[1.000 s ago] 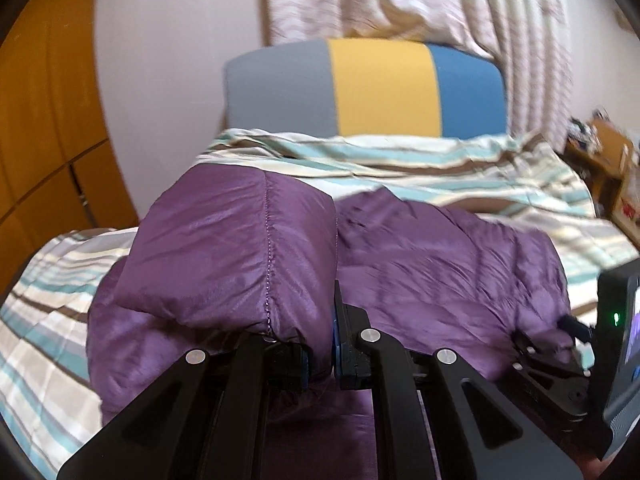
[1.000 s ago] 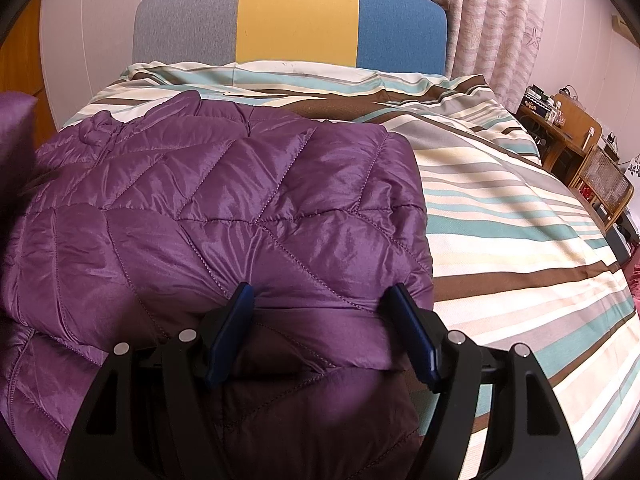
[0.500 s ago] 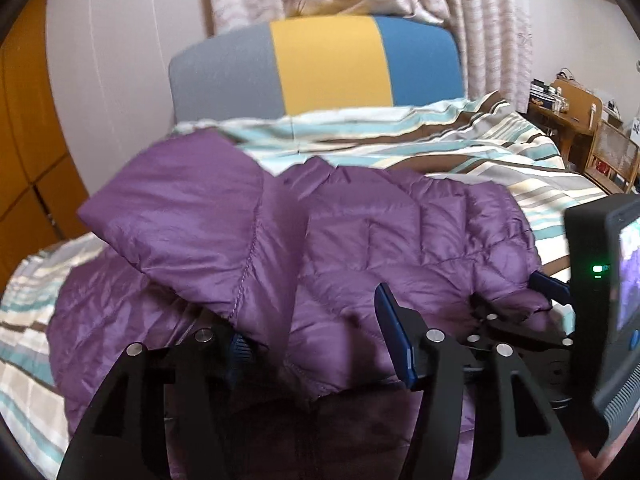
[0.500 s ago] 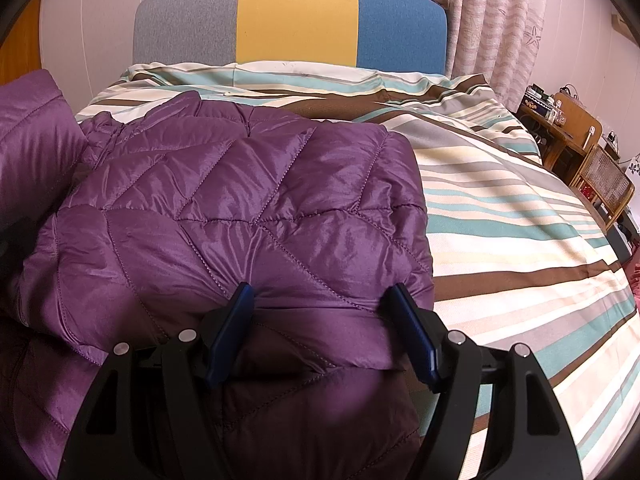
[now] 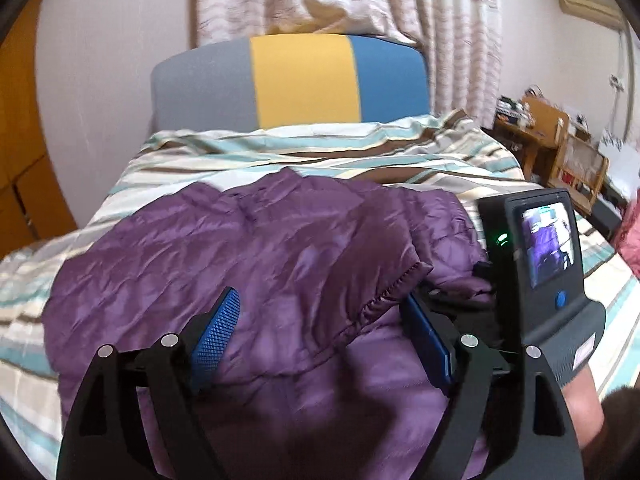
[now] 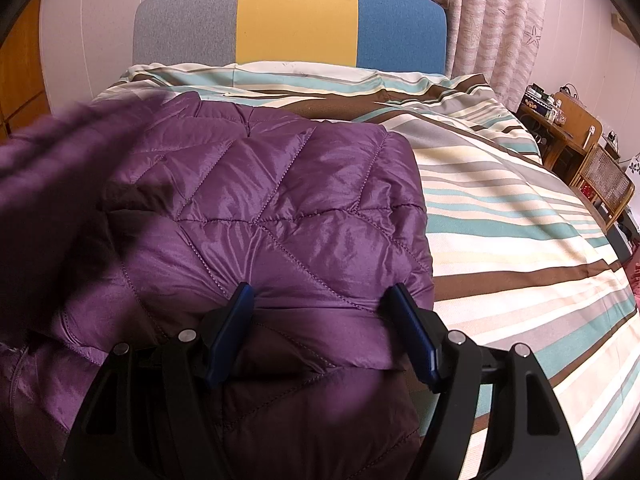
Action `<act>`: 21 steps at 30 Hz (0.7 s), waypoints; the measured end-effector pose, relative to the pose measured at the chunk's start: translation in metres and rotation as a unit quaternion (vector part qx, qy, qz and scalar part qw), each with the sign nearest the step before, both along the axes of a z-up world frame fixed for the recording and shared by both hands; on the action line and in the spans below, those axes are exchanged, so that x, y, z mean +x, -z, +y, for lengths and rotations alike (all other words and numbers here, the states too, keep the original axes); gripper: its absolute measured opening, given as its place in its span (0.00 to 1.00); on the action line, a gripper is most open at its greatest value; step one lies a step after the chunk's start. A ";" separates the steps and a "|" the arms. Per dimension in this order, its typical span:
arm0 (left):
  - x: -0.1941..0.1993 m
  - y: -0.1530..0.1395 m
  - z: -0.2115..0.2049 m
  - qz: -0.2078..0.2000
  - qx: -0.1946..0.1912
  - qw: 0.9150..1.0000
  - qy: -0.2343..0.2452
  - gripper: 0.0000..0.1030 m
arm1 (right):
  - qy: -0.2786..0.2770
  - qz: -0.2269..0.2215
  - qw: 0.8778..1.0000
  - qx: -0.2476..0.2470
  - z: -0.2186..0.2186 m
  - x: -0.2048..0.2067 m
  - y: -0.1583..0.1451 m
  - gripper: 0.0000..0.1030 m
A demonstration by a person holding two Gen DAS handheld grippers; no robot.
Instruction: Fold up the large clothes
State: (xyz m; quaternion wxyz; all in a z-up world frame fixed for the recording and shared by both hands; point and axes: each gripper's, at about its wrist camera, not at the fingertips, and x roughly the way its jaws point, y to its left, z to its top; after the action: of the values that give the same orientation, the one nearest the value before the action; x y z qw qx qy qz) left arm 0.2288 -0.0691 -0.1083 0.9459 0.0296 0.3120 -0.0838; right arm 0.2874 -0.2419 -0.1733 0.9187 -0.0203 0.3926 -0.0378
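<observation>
Jacket [image 6: 280, 208], purple quilted puffer: lies on striped duvet [image 6: 500, 216], left-centre of bed, part-folded, a cuffed sleeve [image 5: 384, 300] laid across its body.
L claw [image 5: 324, 336]: my jaws opening, sleeve fabric between the pads but looks let go, prob. so the fold stays put.
R claw [image 6: 324, 332]: jaws apart astride the near fold; pads [image 6: 412, 336] beside the fabric, pinch not evident. Likely steadying it.
Edges: jacket's right edge [image 6: 420, 216] neat, straight.
Room: bare duvet to the right and toward headboard [image 6: 296, 20]; furniture [image 6: 576, 128] well apart.
</observation>
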 end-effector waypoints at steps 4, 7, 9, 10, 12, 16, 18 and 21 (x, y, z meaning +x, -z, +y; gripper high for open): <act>-0.008 0.002 0.052 0.003 -0.013 0.997 -0.078 0.87 | 0.010 -0.052 0.998 0.019 -0.008 -0.015 -0.013 0.70; -0.013 -0.001 0.091 -0.001 -0.017 0.992 -0.125 0.87 | 0.009 -0.123 0.992 0.026 -0.009 -0.039 -0.039 0.76; -0.019 -0.003 0.104 -0.016 -0.011 0.992 -0.122 0.87 | -0.011 -0.147 0.988 0.036 -0.003 -0.049 -0.056 0.79; -0.019 -0.002 0.107 -0.017 0.005 0.991 -0.129 0.87 | -0.021 -0.151 0.987 0.047 0.001 -0.052 -0.062 0.84; -0.009 0.005 0.122 0.000 0.026 0.988 -0.155 0.87 | -0.054 -0.132 0.987 0.080 0.015 -0.049 -0.071 0.85; 0.014 0.017 0.155 0.042 0.004 0.975 -0.218 0.87 | -0.079 0.007 0.991 0.108 0.044 -0.013 -0.047 0.80; 0.024 0.021 0.168 0.061 0.003 0.968 -0.243 0.87 | -0.056 0.036 0.982 0.179 0.039 0.001 -0.034 0.36; 0.028 0.019 0.170 0.055 0.006 0.967 -0.249 0.87 | -0.089 0.031 0.977 0.189 0.055 0.018 -0.041 0.10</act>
State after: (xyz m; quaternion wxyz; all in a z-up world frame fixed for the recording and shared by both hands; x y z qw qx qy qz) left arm 0.2571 0.1013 -0.1277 0.9182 -0.0482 0.3616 0.1543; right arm 0.3056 -0.1871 -0.1324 0.8929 0.1174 0.4179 0.1196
